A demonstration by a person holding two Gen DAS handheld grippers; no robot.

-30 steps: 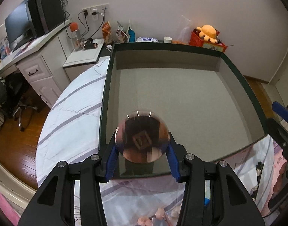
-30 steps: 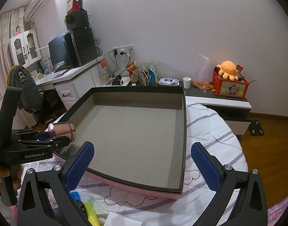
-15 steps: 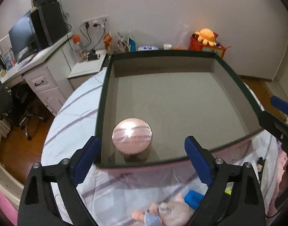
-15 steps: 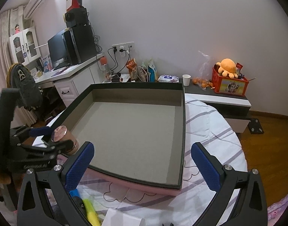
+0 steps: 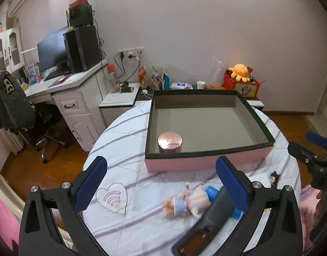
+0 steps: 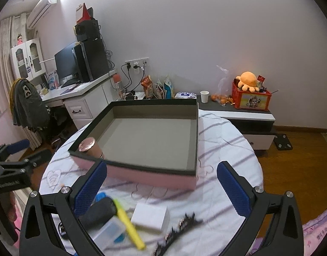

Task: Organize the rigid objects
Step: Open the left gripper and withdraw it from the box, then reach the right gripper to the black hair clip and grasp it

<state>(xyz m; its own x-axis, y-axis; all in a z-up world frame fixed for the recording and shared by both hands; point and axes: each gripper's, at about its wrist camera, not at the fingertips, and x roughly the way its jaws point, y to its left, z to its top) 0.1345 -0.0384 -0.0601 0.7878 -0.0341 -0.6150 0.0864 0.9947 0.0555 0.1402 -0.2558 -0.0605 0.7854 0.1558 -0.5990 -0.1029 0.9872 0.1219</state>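
The round rose-gold lidded jar (image 5: pixel 169 142) stands upright in the near left corner of the pink-sided box (image 5: pixel 208 163). Left gripper (image 5: pixel 161 184) and right gripper (image 6: pixel 161 188) both gape wide, holding nothing.

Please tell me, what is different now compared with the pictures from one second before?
The left gripper let go of the rose-gold jar: one second ago its jaws were shut on it, now they are open and pulled back over the bedspread. The jar stands upright in the near left corner of the pink box. The box and the open right gripper stayed about as they were.
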